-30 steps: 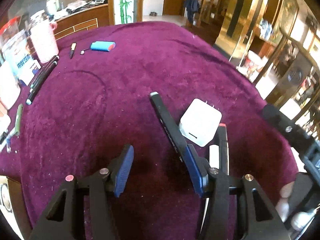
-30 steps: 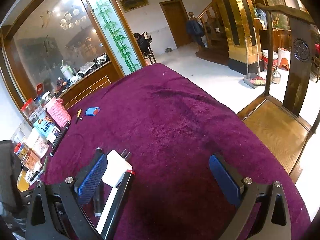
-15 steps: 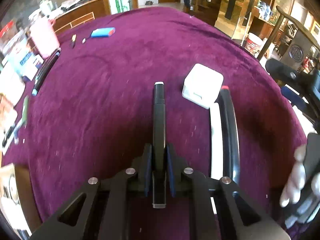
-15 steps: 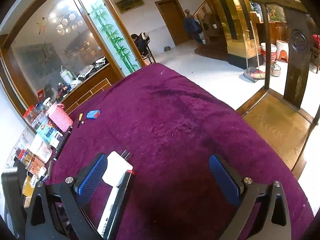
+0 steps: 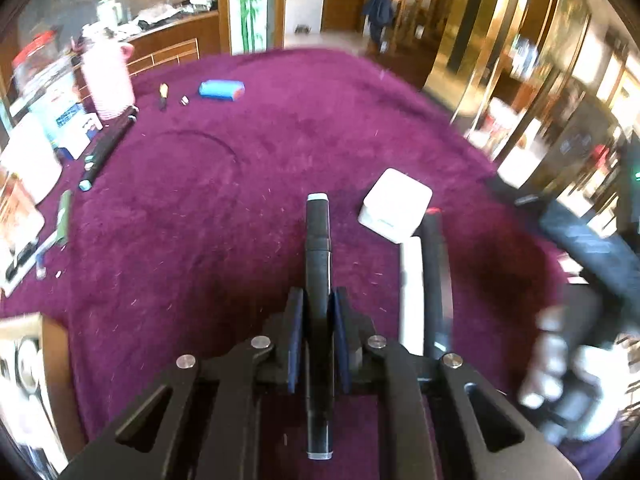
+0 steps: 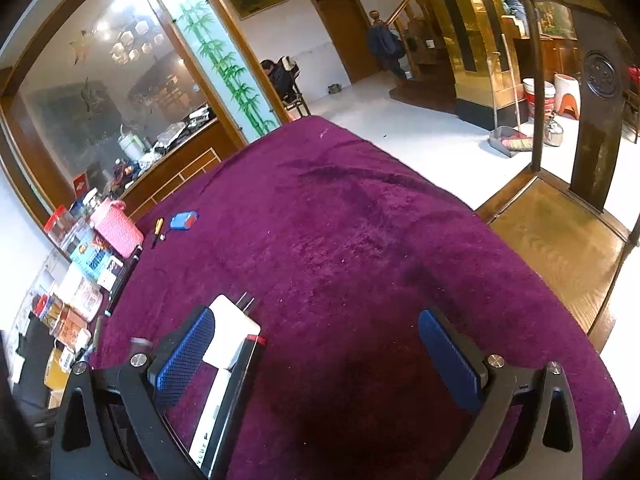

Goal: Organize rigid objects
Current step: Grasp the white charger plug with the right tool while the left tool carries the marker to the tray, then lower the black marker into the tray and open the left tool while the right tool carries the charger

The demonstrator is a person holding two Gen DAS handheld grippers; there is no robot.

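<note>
My left gripper (image 5: 318, 300) is shut on a long black marker (image 5: 317, 240) with a white tip, held over the purple tablecloth (image 5: 240, 184). To its right lie a white plug adapter (image 5: 395, 210), a white stick (image 5: 412, 288) and a black stick with a red end (image 5: 436, 272). My right gripper (image 6: 316, 352) is open and empty; the white plug adapter (image 6: 232, 330) and the sticks (image 6: 224, 408) lie beside its left finger (image 6: 184, 356).
At the table's far left are a blue case (image 5: 221, 90), a small yellow-handled tool (image 5: 163, 94), a long black pen (image 5: 108, 146), a pink basket (image 5: 108, 80) and packets. A wooden chair (image 6: 560, 216) stands to the right of the table.
My left gripper closed on the black marker, which had lain slanted beside the adapter, and has lifted it and turned it to point straight ahead. The right gripper has hardly moved.
</note>
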